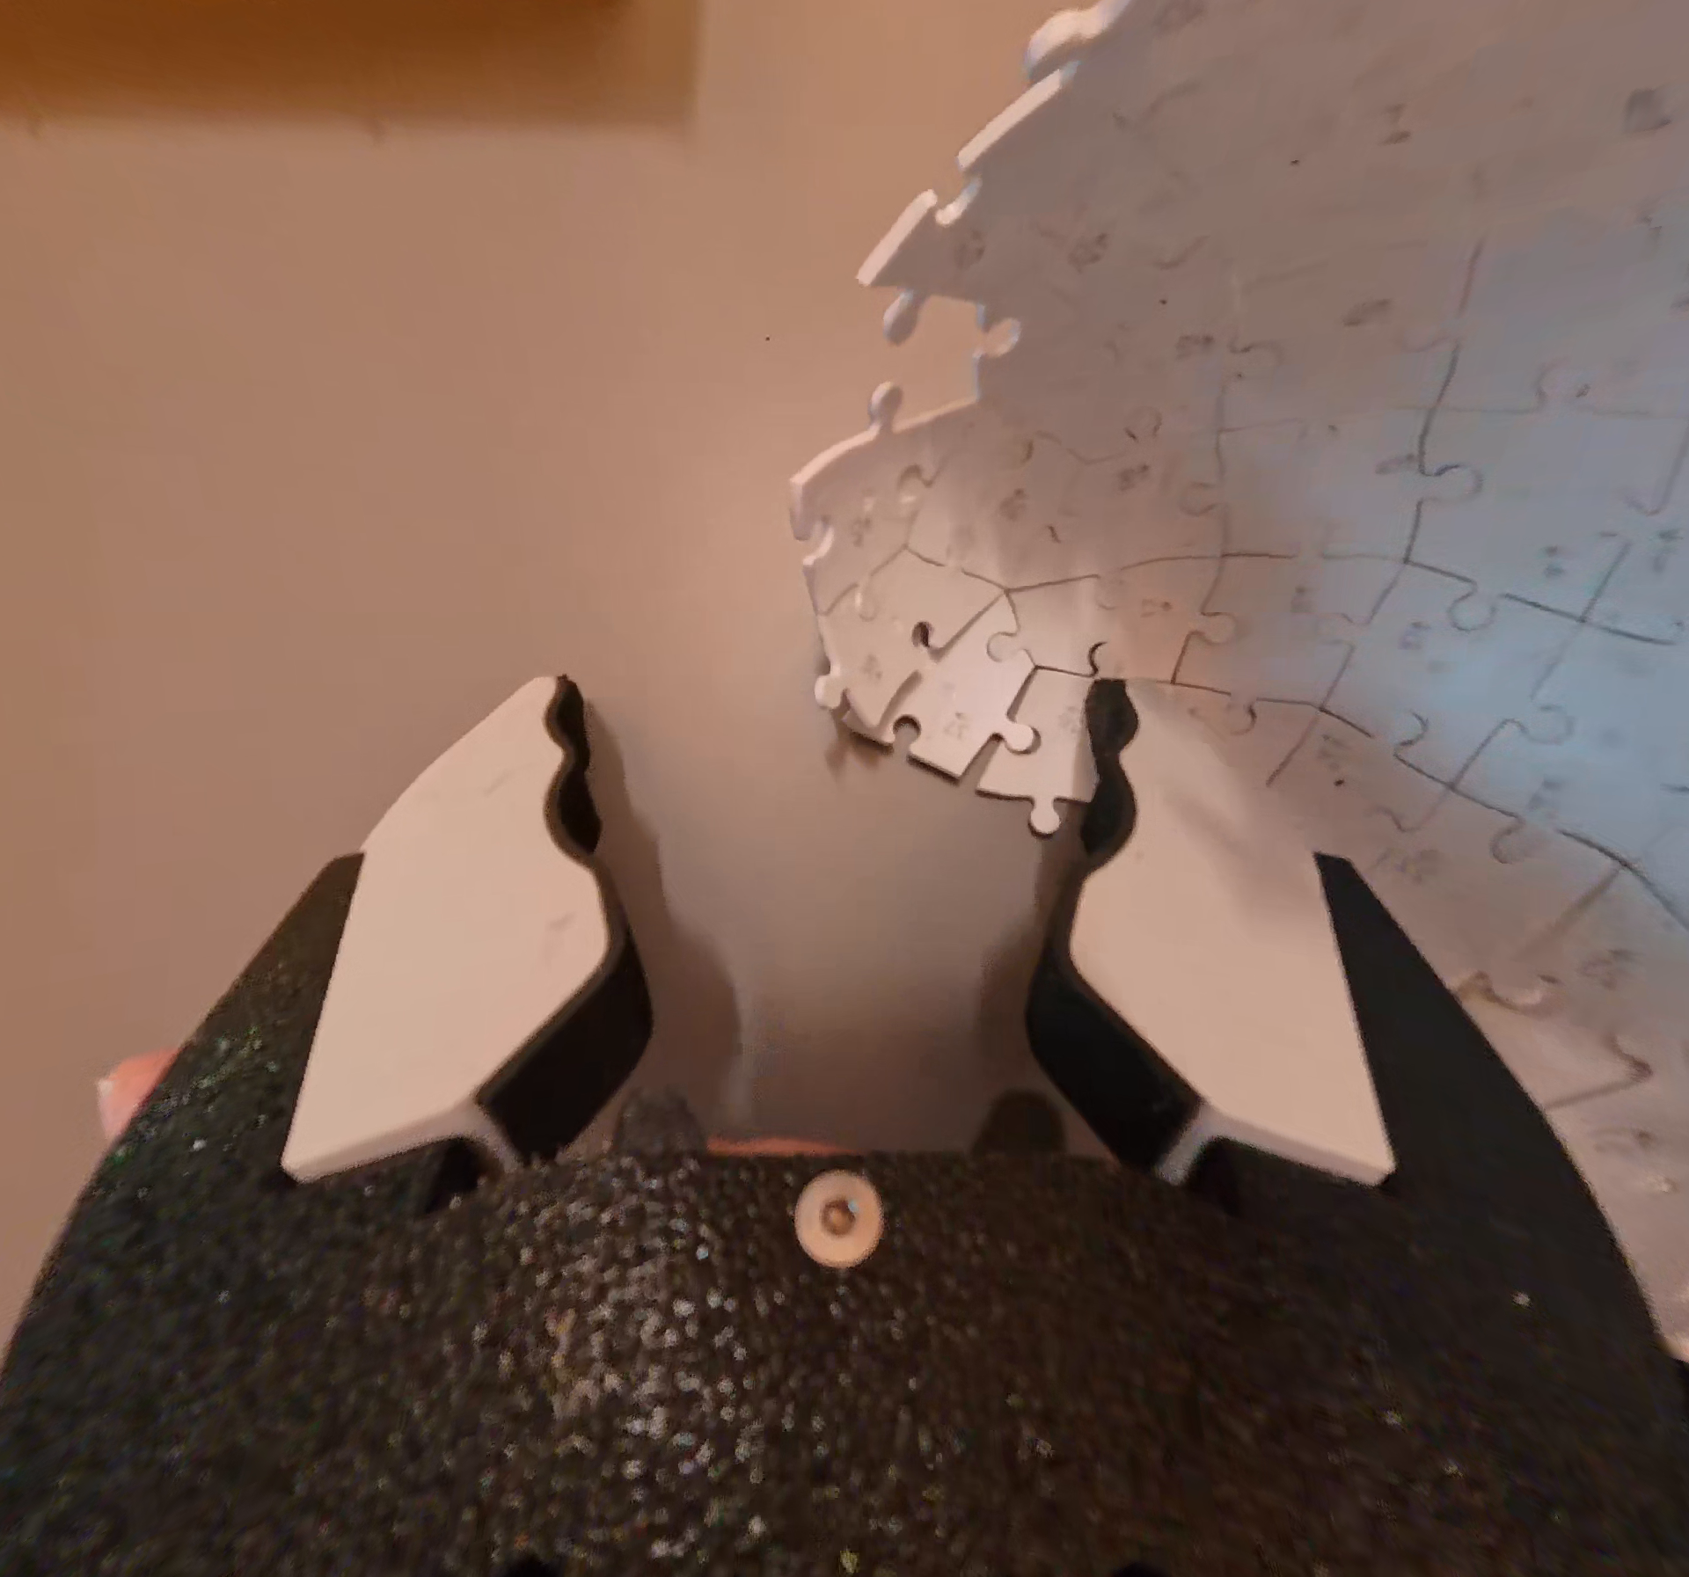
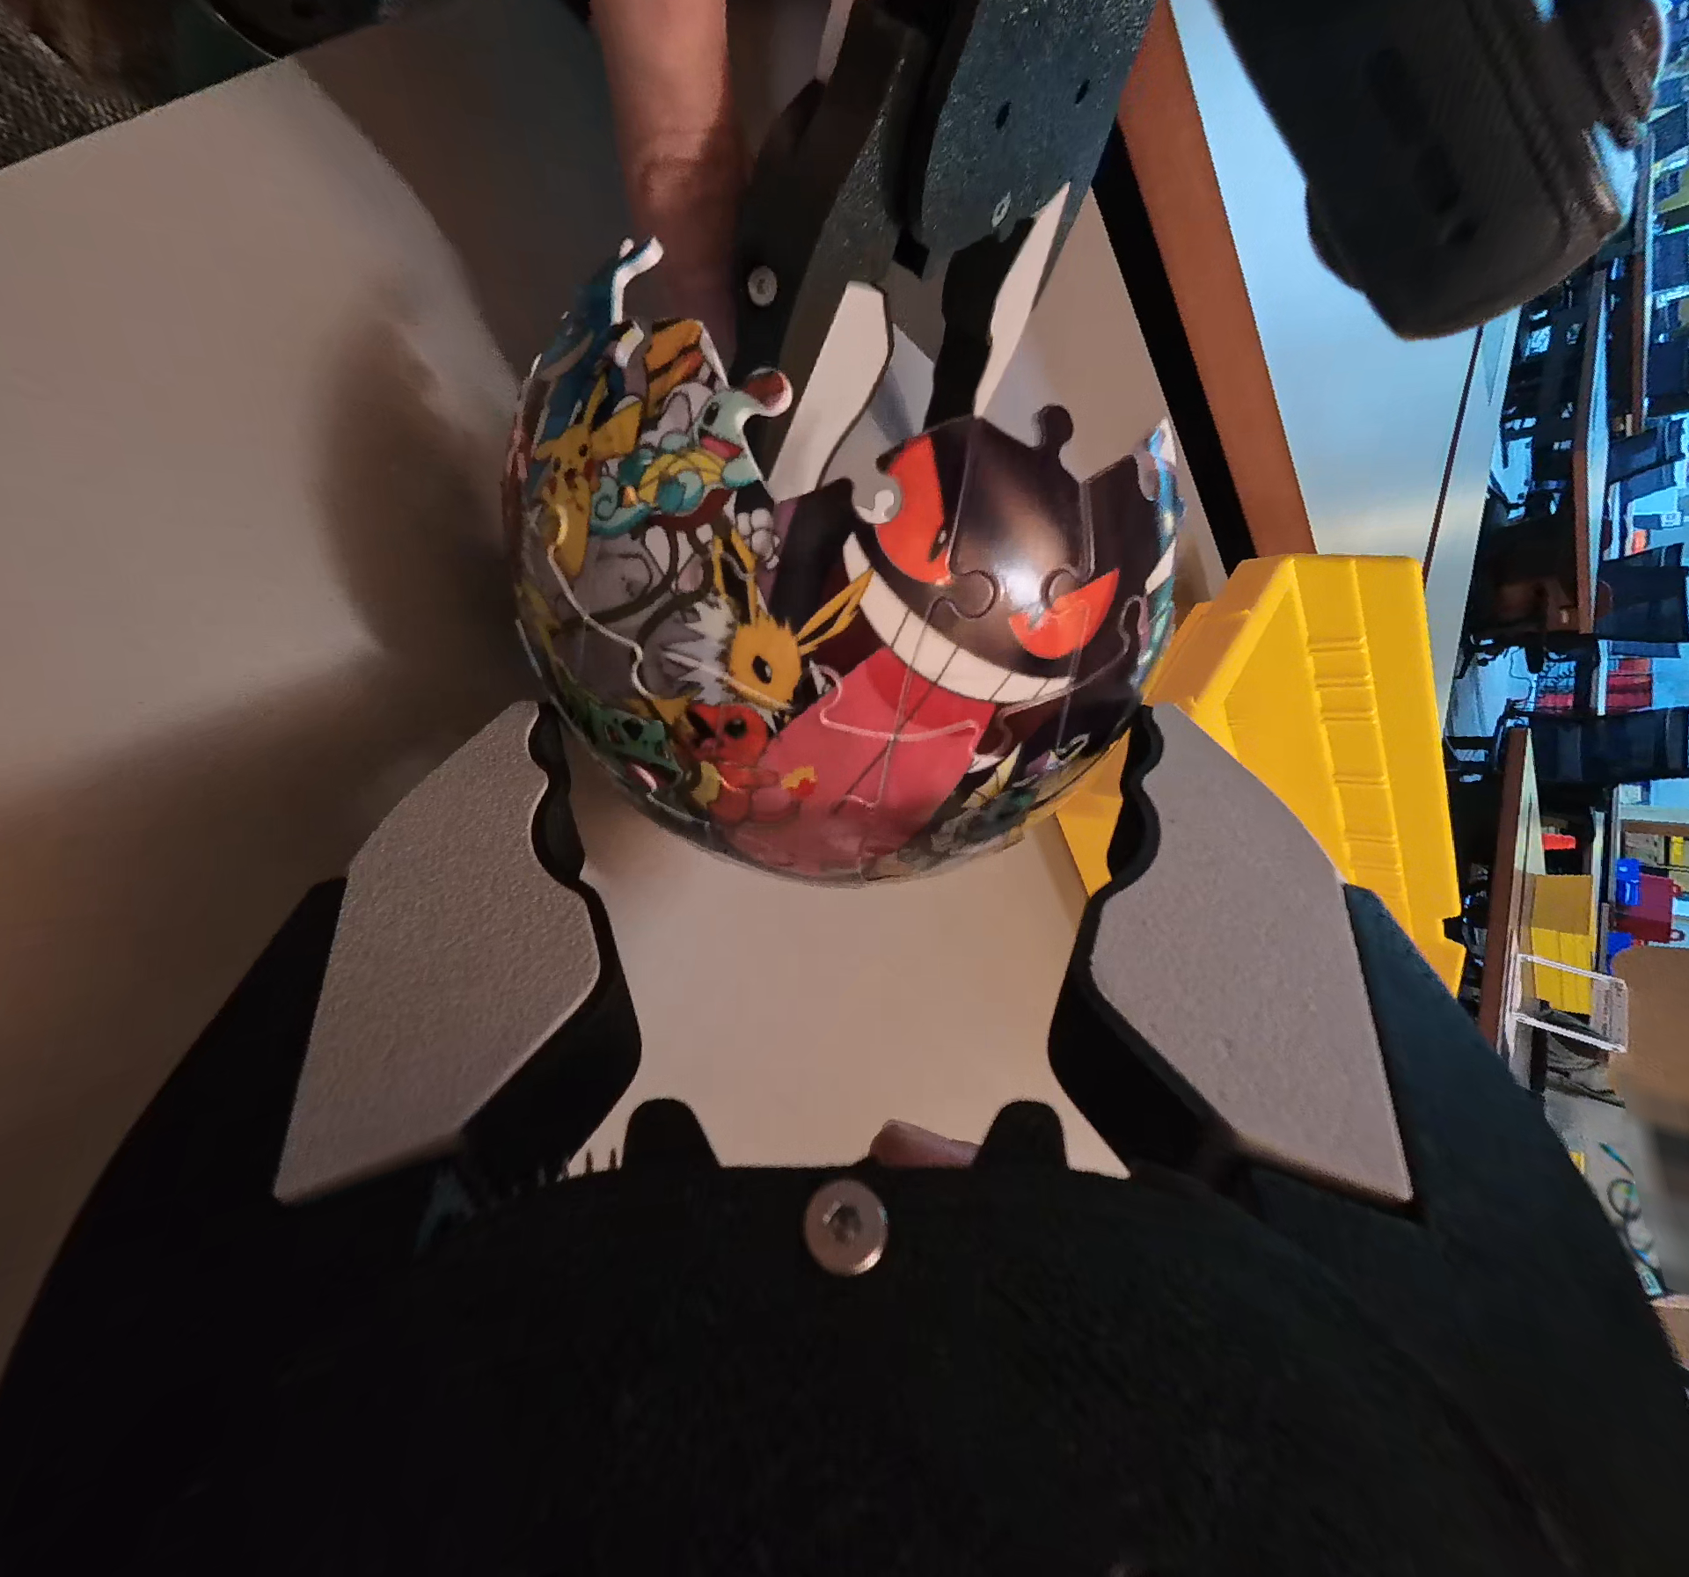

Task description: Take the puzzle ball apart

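Right gripper point(image 2: 845, 729) clamps the puzzle ball point(image 2: 850, 619) shell; left gripper point(image 1: 841, 692), fingers spread, should pinch one loose rim piece point(image 1: 950, 724) and peel gently outward.

Ahead of my right gripper point(image 2: 845, 734) the puzzle ball point(image 2: 823, 619) shows bright cartoon prints; its inside is plain white; beside it, a yellow bin point(image 2: 1307, 711).
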Tool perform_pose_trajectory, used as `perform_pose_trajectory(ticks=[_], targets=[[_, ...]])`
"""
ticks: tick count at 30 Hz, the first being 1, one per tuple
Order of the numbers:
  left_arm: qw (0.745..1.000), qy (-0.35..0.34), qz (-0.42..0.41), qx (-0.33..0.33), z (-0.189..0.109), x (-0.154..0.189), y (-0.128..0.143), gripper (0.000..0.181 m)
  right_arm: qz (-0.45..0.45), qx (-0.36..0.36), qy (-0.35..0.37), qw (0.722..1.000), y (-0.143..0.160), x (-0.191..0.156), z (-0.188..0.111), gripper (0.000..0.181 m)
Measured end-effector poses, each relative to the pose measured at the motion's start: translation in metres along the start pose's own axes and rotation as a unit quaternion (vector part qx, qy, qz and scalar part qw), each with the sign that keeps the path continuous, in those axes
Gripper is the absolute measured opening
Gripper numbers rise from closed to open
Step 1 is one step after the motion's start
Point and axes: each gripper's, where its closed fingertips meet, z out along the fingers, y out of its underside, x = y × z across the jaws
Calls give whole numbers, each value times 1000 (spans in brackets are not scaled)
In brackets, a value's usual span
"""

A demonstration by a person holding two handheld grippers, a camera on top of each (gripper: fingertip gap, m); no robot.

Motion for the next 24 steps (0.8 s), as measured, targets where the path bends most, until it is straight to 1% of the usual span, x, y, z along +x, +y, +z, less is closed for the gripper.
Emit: perform_pose_trajectory(ticks=[9,15,24], targets=[[1000,-4,-23,-13,0,-5,5,111,0,3,2,1000,0,-1,0,115],[1000,-6,-7,-11,0,-5,3,110,0,0,3,1000,3,-1,-1,115],[1000,4,-23,-1,2,-4,1,107,-1,-2,5,1000,3,-1,-1,115]])
